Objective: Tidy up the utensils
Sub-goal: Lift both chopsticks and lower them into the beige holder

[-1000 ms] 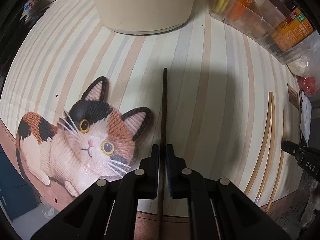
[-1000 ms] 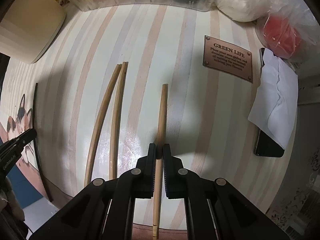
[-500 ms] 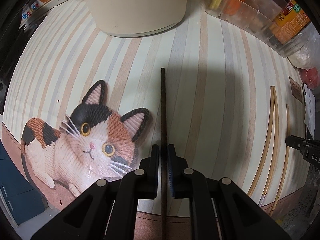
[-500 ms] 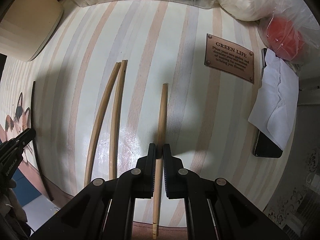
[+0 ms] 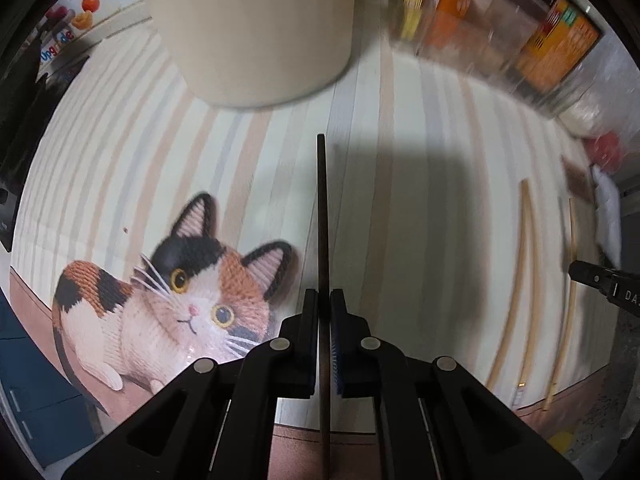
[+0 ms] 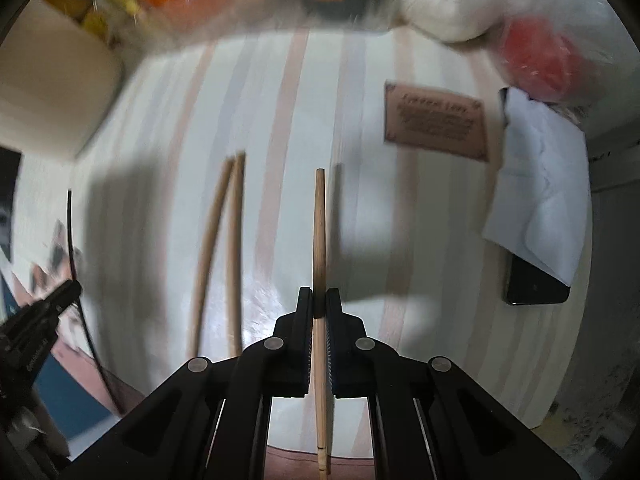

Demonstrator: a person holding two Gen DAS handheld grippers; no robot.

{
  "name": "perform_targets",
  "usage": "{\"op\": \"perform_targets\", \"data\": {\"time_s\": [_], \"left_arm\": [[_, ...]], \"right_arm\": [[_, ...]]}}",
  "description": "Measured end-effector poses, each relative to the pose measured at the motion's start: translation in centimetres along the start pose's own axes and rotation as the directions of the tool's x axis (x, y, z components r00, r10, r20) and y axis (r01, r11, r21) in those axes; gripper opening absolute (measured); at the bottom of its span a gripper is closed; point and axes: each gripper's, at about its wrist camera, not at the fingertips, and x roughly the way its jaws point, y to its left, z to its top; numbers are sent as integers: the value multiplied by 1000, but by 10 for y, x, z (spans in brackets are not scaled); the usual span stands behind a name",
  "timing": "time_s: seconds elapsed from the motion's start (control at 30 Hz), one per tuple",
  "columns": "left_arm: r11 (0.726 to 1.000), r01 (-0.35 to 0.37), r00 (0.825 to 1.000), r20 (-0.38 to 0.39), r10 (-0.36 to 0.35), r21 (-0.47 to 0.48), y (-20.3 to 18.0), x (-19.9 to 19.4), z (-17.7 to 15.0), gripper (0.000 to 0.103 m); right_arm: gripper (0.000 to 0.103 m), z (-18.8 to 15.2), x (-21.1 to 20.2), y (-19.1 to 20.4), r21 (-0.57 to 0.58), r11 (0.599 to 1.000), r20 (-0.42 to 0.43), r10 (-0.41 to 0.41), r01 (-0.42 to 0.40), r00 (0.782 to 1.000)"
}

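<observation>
My left gripper [image 5: 324, 296] points down at the striped tablecloth [image 5: 420, 200], and its jaws are closing on a dark chopstick [image 5: 321, 200] that runs lengthwise between the pads. My right gripper [image 6: 319, 294] is shut on a light wooden chopstick [image 6: 319, 220], which casts a separate shadow just to its right. Two more light chopsticks [image 6: 222, 248] lie side by side on the cloth, left of the held one. In the right wrist view the left gripper [image 6: 70, 290] shows at the left edge with the dark chopstick [image 6: 72, 232].
A cream round container [image 5: 256, 28] stands at the back, with a clear bin of packets [image 5: 500, 32] beside it. A cat picture [image 5: 172, 292] is printed on the cloth. A brown plaque [image 6: 436, 124], a phone under paper [image 6: 536, 280] and a bagged red item [image 6: 536, 56] sit at the right.
The left gripper has moved toward the cream container with the dark chopstick. Both chopsticks now cast shadows apart from themselves, and both views have turned blurry.
</observation>
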Motion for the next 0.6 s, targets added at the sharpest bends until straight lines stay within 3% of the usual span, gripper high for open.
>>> {"op": "perform_targets", "data": {"time_s": [0.37,0.6], "left_arm": [[997,79,986,149,-77,-8,10,-64,-2,3],[994,109,956,273,-105,-1,24,-105,3,3]], "right_arm": [[6,-3,-61,15,-22,995,169,102,-100,980],[6,5,-108,27,-51,984,287,179,-172,941]]}}
